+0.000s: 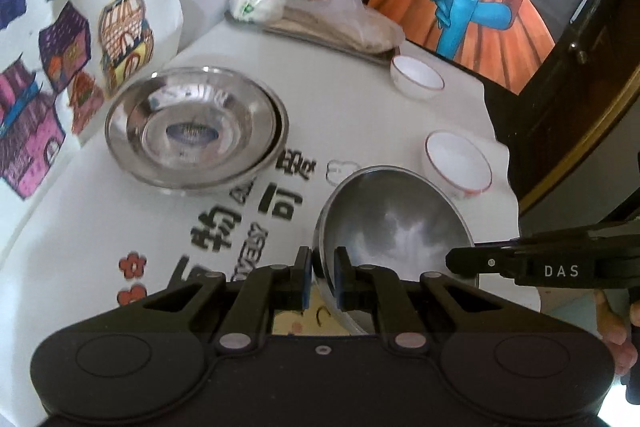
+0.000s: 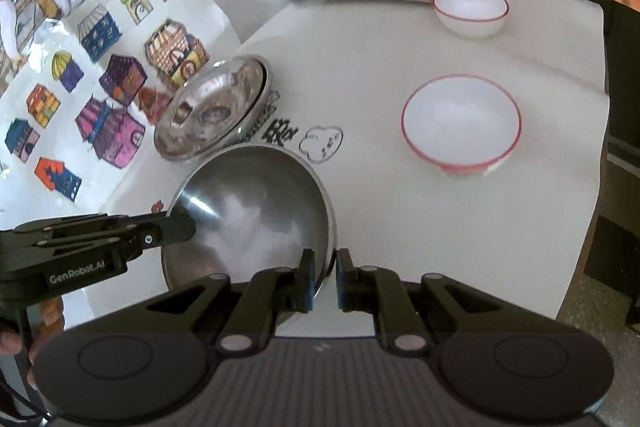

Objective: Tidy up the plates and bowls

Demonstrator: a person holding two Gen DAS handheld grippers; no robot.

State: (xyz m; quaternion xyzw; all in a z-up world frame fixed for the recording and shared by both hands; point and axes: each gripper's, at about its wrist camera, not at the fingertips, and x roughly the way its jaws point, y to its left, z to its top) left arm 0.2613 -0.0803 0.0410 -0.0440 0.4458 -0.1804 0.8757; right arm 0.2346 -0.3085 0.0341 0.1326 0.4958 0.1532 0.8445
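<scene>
White-covered worktop (image 2: 400, 227) with printed black lettering, drawings of colourful houses along its left edge, a bagged heap of food on a tray at the far edge.

Left gripper (image 1: 323, 277): jaws nearly shut, pinching the near-left rim of a large brushed stainless-steel bowl (image 1: 396, 223). Right gripper (image 2: 324, 281): jaws closed hard on the opposite rim of the same bowl. Bowl carried between the two, tilted, apparently clear of the worktop near its front edge, though contact underneath cannot be ruled out.

Outward from there: just beyond the carried bowl, towards the left edge, a pair of shiny stainless-steel plates (image 1: 196, 127) already nested one inside the other. Towards the right edge, a white ceramic bowl with a red rim (image 2: 462, 125) standing alone; further back, near the far right corner beside the tray, a smaller white bowl with a thin red rim (image 2: 471, 9), also alone, well apart from the first.

Judged progress: roughly midway. Done: steel plates stacked. In hand: the big steel bowl, probably bound for the nested pair or a spot beside it. Left: setting it down, then gathering the two white bowls into one stack.
</scene>
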